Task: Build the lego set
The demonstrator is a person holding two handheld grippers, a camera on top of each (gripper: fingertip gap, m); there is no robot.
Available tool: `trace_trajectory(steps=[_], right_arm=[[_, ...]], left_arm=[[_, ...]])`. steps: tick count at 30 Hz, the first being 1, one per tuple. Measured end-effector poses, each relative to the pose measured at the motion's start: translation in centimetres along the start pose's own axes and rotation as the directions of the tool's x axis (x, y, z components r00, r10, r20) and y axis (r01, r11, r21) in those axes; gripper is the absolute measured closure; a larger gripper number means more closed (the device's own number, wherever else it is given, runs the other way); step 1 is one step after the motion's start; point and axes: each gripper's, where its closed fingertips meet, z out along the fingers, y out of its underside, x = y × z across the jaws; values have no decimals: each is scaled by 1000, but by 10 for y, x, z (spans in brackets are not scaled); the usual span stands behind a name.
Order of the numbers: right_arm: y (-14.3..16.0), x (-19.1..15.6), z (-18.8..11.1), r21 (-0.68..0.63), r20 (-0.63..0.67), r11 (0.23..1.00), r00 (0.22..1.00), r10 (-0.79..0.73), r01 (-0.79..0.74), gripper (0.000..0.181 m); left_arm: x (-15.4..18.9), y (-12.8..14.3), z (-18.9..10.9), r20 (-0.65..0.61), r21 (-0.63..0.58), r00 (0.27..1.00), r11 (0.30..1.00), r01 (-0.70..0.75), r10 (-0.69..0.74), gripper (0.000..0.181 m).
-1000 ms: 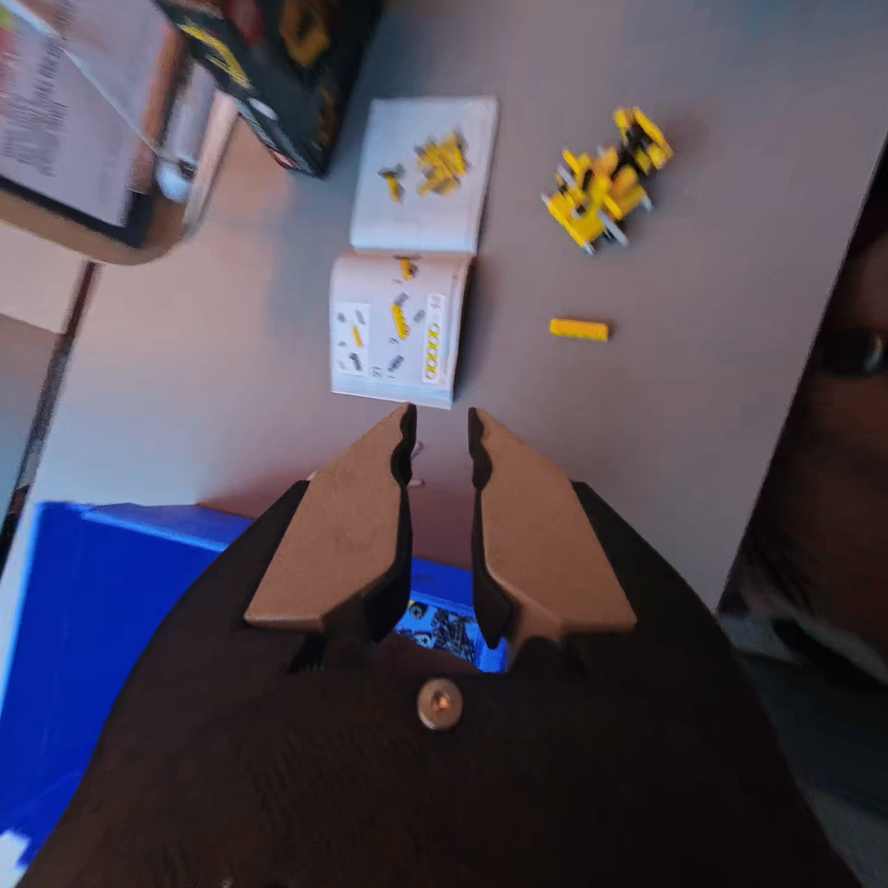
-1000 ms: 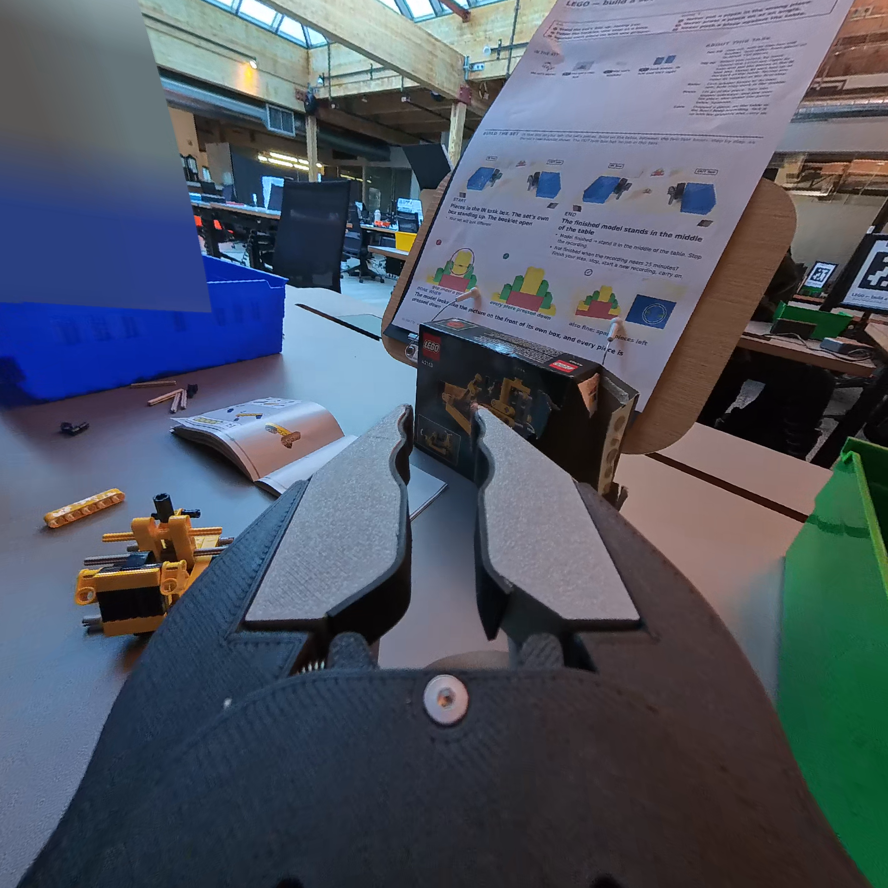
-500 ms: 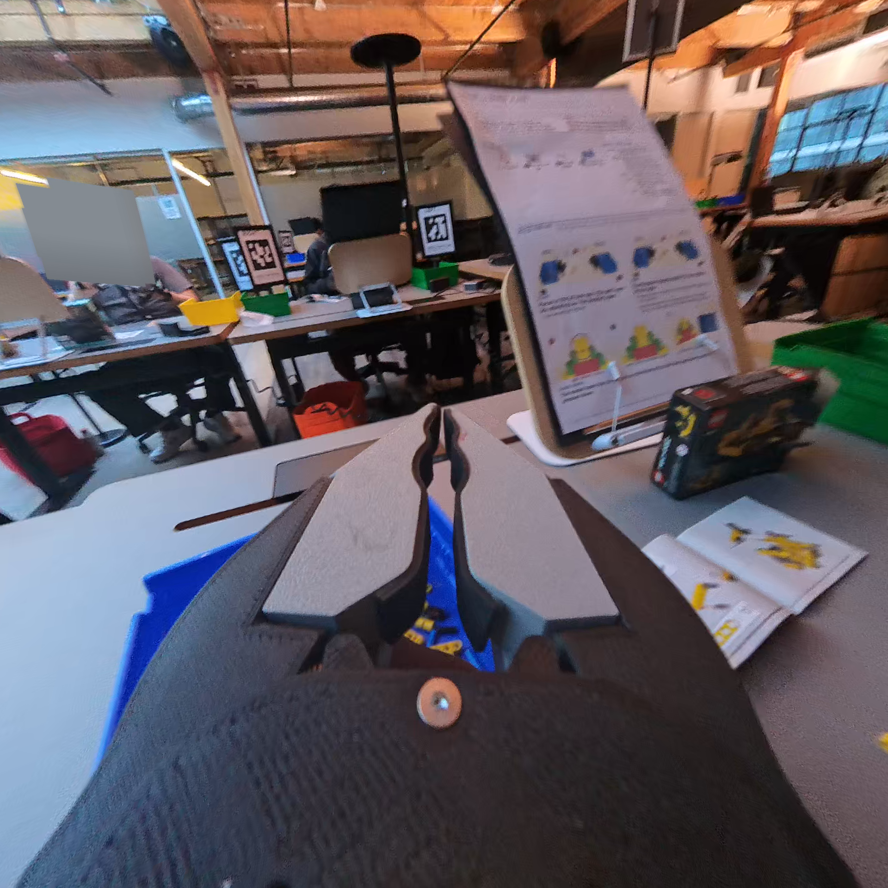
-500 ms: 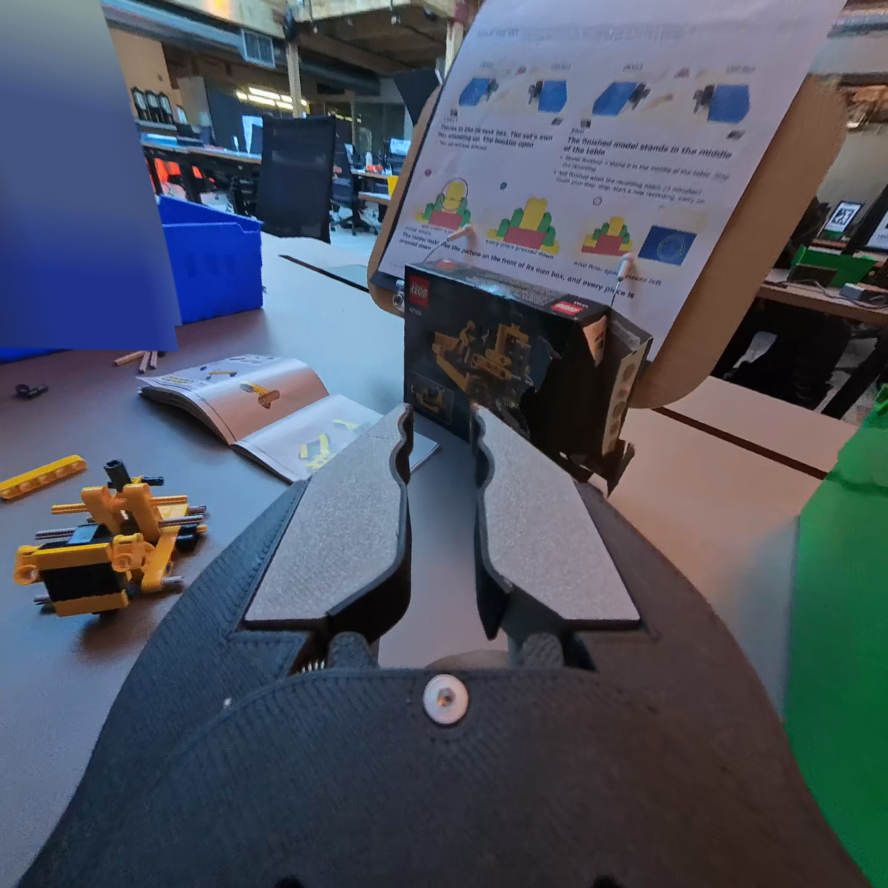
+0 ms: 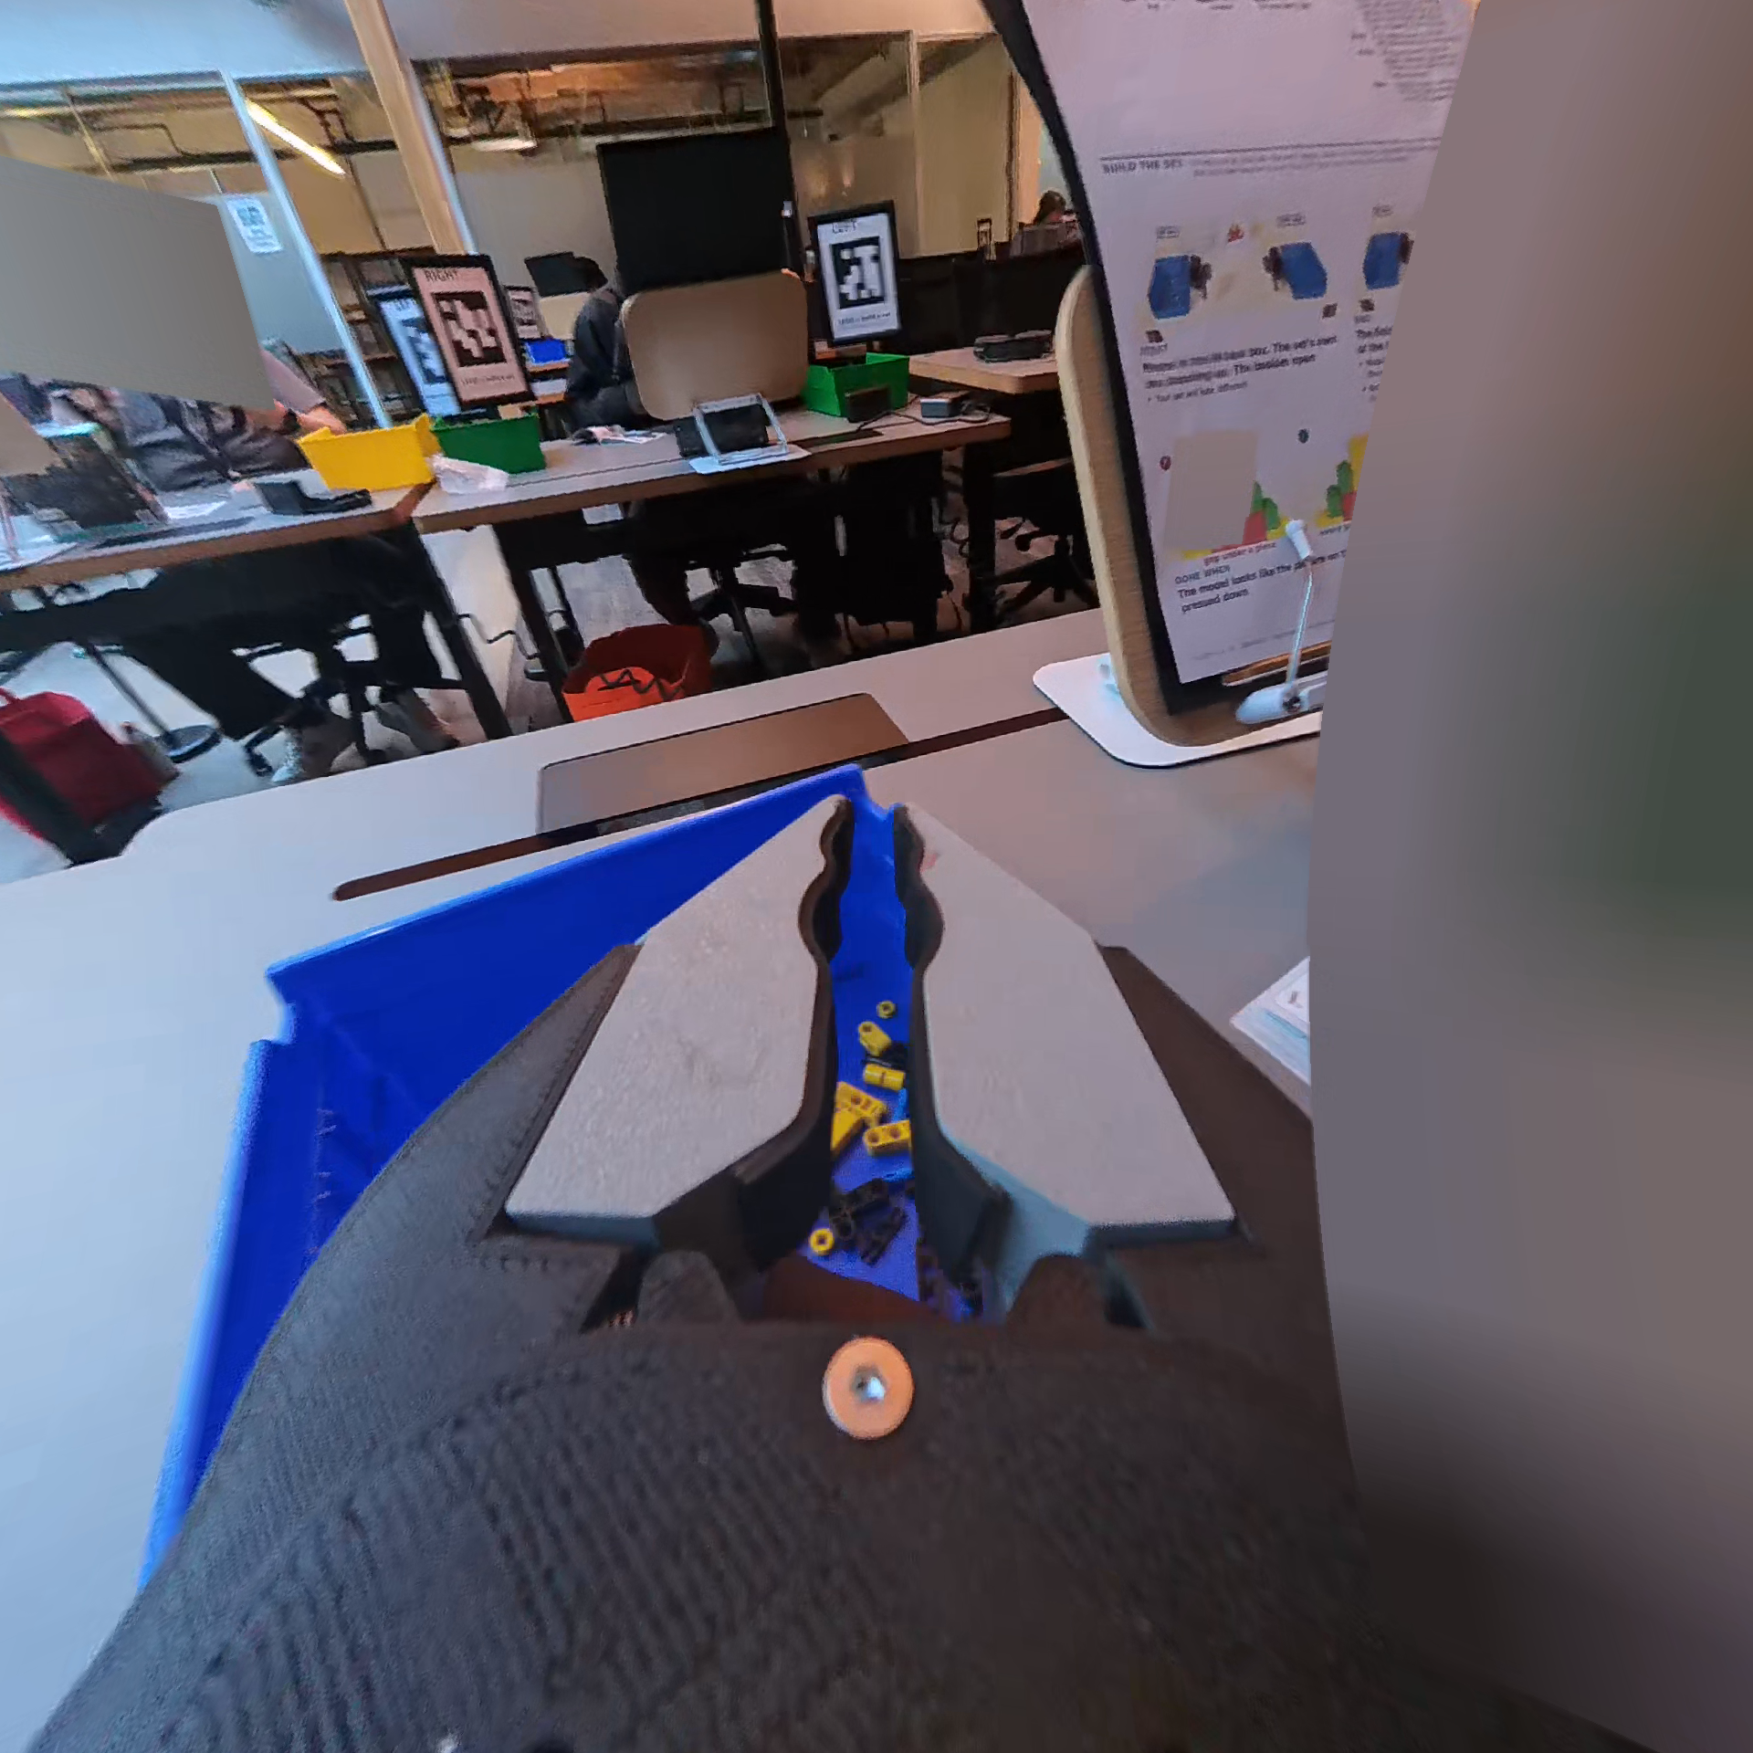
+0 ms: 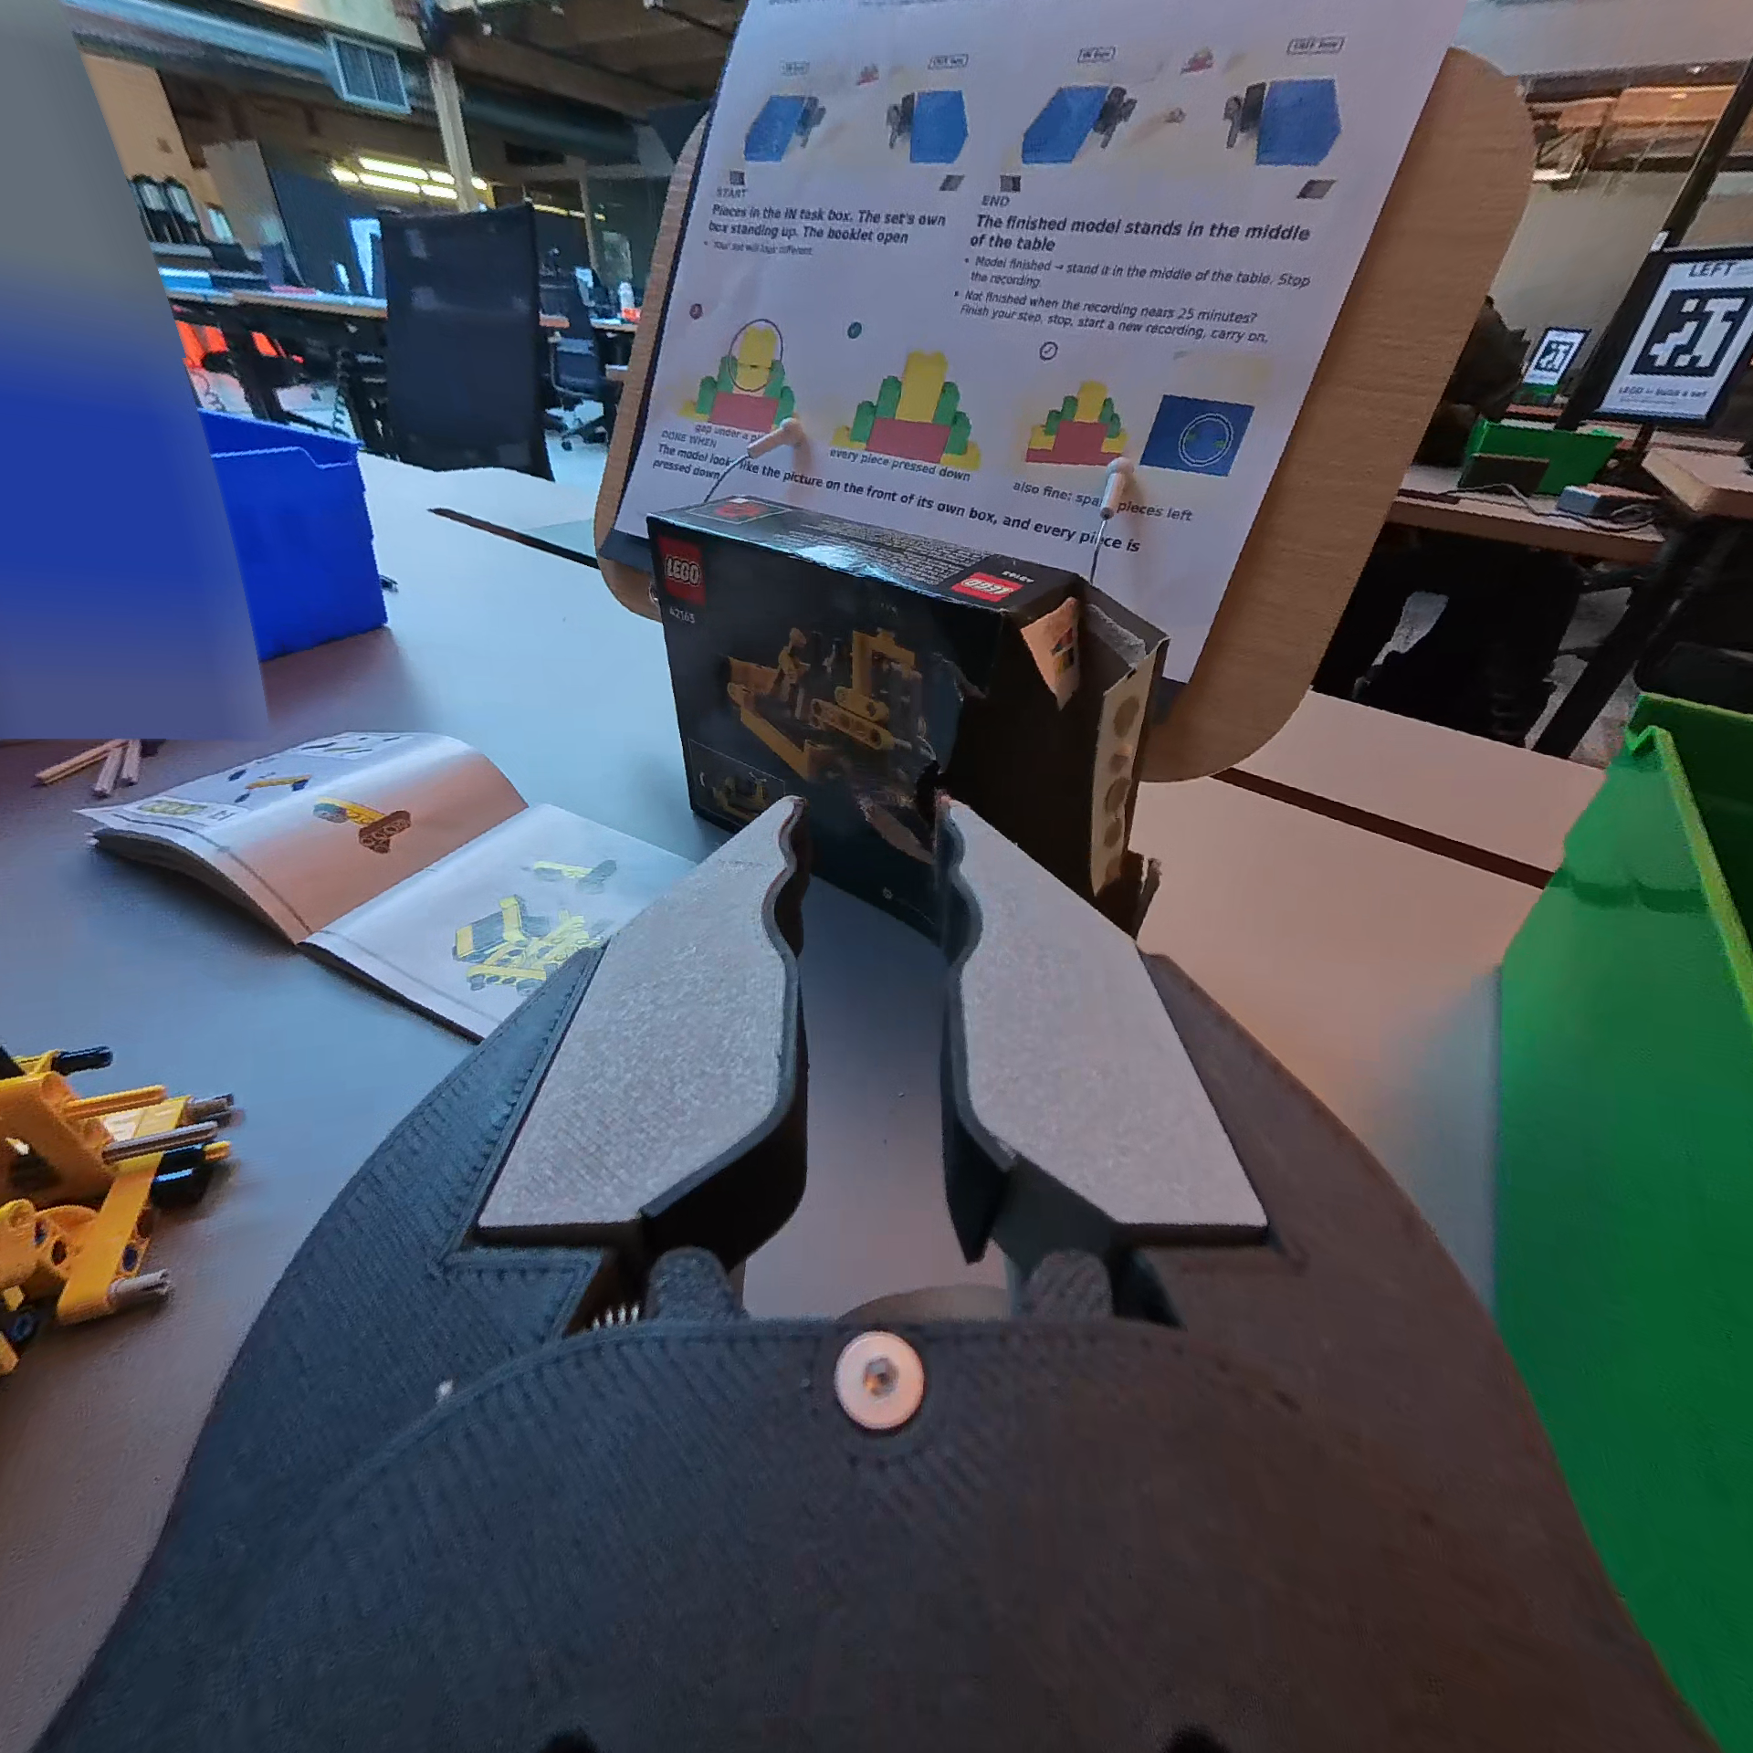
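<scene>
1. Hovering over the blue plastic bin (image 5: 493, 987), the left hand-held gripper (image 5: 865, 825) has its fingers only narrowly parted and grips nothing; small yellow and black lego pieces (image 5: 868, 1119) lie loose in the bin beneath it.
2. Its broad black body blocks most of the bin's inside.
3. The right hand-held gripper (image 6: 871, 821) is held above the grey surface (image 6: 531, 645), fingers apart and empty, pointing at the upright black cardboard set box (image 6: 835, 683).
4. Behind the box stands a wooden board with a printed instruction sheet (image 6: 1024, 285).
5. An open paper booklet (image 6: 379, 854) lies left of the box.
6. The partly built yellow lego model (image 6: 76, 1195) sits at the left edge.
7. A green plastic bin (image 6: 1632, 1138) stands at the right.
</scene>
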Motion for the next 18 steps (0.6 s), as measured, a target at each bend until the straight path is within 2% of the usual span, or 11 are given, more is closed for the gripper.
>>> trace_trajectory(steps=[2,14,16,17,18], right_arm=[[-1,1,-1,9,-6,1000,1000,1,-1,159],[-3,1,-3,21,-17,1000,1000,-7,8,160],[-3,1,-3,23,-23,1000,1000,-7,7,160],[-3,2,-3,23,-26,1000,1000,-5,6,160],[-3,3,-3,22,-28,1000,1000,-1,2,160]], left_arm=[[-11,-1,-2,45,9,999,1000,13,-13,176],[-23,12,2,87,-37,996,999,37,-33,177],[-11,22,1,-8,-104,1000,995,6,-7,181],[1,37,0,-98,-189,995,982,-7,-12,181],[15,55,-2,-197,-289,980,957,-29,-30,170]])
